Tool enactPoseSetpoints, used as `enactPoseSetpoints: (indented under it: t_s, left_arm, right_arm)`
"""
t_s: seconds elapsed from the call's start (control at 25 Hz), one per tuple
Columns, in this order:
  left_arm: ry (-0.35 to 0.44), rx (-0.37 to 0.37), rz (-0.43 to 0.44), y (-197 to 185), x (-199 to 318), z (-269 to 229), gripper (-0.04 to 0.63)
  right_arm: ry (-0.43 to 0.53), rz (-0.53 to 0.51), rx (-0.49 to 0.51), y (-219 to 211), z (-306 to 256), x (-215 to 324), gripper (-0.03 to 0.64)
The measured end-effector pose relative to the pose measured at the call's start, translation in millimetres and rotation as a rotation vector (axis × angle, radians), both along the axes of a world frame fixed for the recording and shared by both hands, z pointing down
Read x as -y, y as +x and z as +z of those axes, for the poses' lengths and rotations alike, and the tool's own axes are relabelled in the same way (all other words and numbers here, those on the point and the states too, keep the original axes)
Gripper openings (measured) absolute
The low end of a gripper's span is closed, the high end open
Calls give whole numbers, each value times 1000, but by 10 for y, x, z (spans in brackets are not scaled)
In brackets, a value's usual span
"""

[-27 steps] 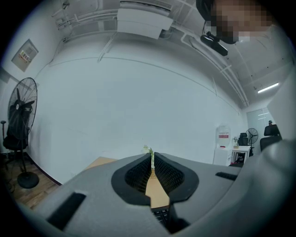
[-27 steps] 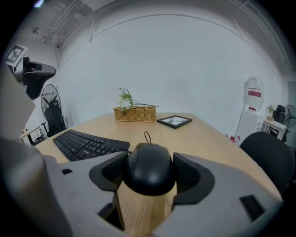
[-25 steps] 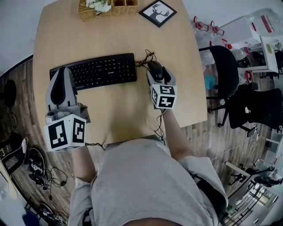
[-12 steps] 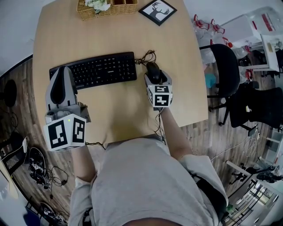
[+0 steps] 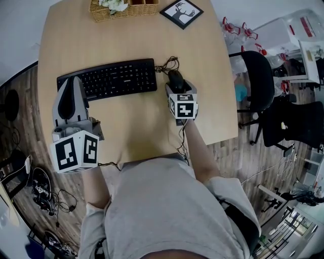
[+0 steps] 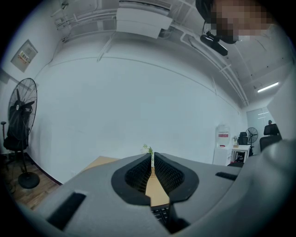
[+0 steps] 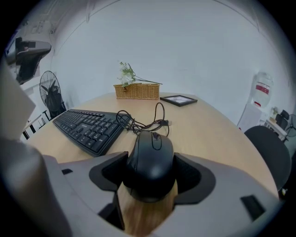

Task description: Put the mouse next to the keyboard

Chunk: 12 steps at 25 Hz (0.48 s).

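The black wired mouse [image 5: 175,80] [image 7: 150,157] sits low over the wooden table [image 5: 136,131], just right of the black keyboard [image 5: 109,78] [image 7: 88,127]. My right gripper [image 5: 177,87] [image 7: 150,172] is shut on the mouse, with a pad pressed against each flank. The mouse's cable [image 5: 167,65] [image 7: 138,120] lies coiled by the keyboard's right end. My left gripper [image 5: 71,82] [image 6: 152,169] hovers at the keyboard's left end. It is shut and holds nothing; only a thin slit shows between its jaws.
A wicker basket [image 5: 124,11] [image 7: 137,91] with white flowers and a framed deer picture [image 5: 180,13] [image 7: 179,99] stand at the table's far edge. A black office chair [image 5: 255,81] is off the right edge. Bare tabletop lies in front of the keyboard.
The right gripper with the mouse has shifted slightly left, toward the keyboard's right end. The left gripper has not moved.
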<state>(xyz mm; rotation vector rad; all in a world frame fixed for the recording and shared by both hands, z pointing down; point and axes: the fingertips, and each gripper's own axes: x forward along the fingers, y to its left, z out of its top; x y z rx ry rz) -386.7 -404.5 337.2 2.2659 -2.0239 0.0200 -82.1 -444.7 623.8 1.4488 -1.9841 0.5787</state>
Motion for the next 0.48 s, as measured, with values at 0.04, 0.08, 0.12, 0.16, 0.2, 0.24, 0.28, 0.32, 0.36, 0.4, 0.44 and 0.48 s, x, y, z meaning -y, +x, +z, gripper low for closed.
enactPoseSetpoints:
  t_s: [0.04, 0.08, 0.12, 0.16, 0.2, 0.24, 0.28, 0.32, 0.36, 0.4, 0.44, 0.48]
  left_arm:
    - [1, 1, -1, -2, -6, -4, 25]
    - [2, 1, -2, -4, -14, -8, 25]
    - [2, 2, -3, -6, -21, -11, 25]
    - [2, 3, -4, -8, -27, -14, 25]
    - [2, 4, -5, -9, -33, -18, 25]
    - [2, 3, -6, -10, -38, -21, 25]
    - [2, 1, -7, -12, -44, -24, 25]
    - [3, 0, -9, -15, -52, -26, 25]
    - [4, -1, -10, -16, -60, -29, 25]
    - [5, -2, -10, -14, -69, -34, 25]
    - [6, -3, -10, -9, -75, -39, 25]
    - [7, -3, -9, -3, -80, -44, 25]
  right_arm:
    - [-1, -3, -6, -1, -2, 2, 273]
    - [-1, -7, -11, -2, -6, 2, 273]
    - [-2, -12, -12, -2, -10, 0, 273]
    - [-4, -18, -12, -3, -12, -5, 273]
    - [-8, -24, -9, -4, -13, -12, 273]
    - [-11, -30, -6, -9, -13, -20, 273]
    - [-15, -37, -3, -18, -14, -28, 273]
    - [-19, -45, -1, -31, -16, -39, 273]
    - [-22, -51, 2, -44, -19, -50, 273]
    - [-23, -54, 5, -53, -23, -60, 273]
    - [-22, -52, 11, -55, -29, -67, 273]
    - [-19, -47, 18, -52, -38, -70, 273]
